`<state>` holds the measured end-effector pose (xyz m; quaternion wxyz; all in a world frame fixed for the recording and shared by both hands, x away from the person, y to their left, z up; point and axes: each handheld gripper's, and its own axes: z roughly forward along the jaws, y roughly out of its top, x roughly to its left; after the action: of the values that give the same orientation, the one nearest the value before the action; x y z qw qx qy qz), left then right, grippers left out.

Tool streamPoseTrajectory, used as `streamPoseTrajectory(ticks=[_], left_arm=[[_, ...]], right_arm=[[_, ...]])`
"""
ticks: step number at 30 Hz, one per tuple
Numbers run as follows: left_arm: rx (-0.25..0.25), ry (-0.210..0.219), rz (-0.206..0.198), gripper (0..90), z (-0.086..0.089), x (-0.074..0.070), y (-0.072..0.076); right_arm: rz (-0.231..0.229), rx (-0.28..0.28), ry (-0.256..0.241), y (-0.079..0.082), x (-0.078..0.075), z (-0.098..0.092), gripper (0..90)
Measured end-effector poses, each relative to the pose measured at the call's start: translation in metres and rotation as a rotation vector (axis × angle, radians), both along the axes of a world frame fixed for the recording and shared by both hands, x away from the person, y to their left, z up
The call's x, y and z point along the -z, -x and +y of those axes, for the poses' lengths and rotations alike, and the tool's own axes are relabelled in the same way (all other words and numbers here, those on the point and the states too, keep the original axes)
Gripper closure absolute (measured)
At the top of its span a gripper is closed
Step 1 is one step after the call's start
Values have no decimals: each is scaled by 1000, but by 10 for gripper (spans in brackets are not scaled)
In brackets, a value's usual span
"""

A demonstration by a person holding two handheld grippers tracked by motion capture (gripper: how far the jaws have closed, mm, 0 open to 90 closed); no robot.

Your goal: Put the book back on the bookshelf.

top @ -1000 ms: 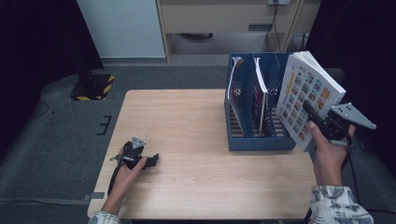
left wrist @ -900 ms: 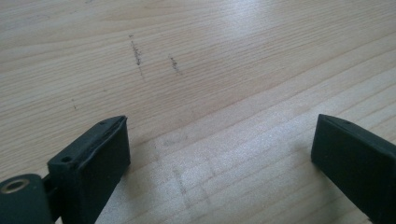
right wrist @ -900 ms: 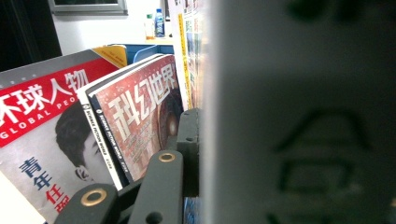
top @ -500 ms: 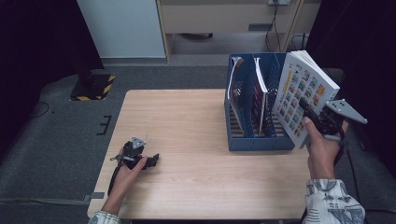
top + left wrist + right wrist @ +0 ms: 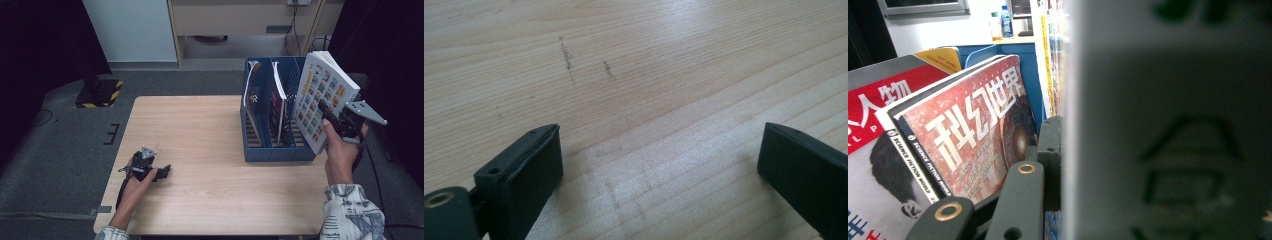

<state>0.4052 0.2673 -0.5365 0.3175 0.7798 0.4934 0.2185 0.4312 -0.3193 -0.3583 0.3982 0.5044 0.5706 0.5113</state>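
Note:
My right gripper (image 5: 327, 114) is shut on a white book (image 5: 326, 97) with a grid of colourful pictures on its cover. It holds the book tilted in the air, at the right end of a blue file rack (image 5: 272, 150). In the right gripper view the book (image 5: 1173, 125) is a blurred slab against my one visible jaw, and my right gripper (image 5: 1060, 145) is closed on it. Two magazines (image 5: 968, 135) stand in the rack beyond. My left gripper (image 5: 162, 172) rests on the wooden table (image 5: 200, 125) near its front left corner. Its jaws stand wide open over bare wood, so my left gripper (image 5: 659, 150) holds nothing.
The rack stands on the table's right side with magazines (image 5: 277, 100) in its left and middle slots. A pale cabinet (image 5: 132, 30) and a wooden unit (image 5: 240, 20) stand beyond the far edge. Grey carpet surrounds the table.
My right gripper has carried the book a little to the left, closer to the rack. The left gripper has not moved.

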Motion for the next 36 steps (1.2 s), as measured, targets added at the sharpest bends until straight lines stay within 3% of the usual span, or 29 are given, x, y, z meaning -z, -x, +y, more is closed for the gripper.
streamPoseTrajectory(ticks=[16,36], left_arm=[[-4,9,9,33,1,0,-1],[-5,11,12,32,1,0,-1]], right_arm=[[-4,3,5,-10,-4,2,740],[-4,5,12,-37,0,13,740]])
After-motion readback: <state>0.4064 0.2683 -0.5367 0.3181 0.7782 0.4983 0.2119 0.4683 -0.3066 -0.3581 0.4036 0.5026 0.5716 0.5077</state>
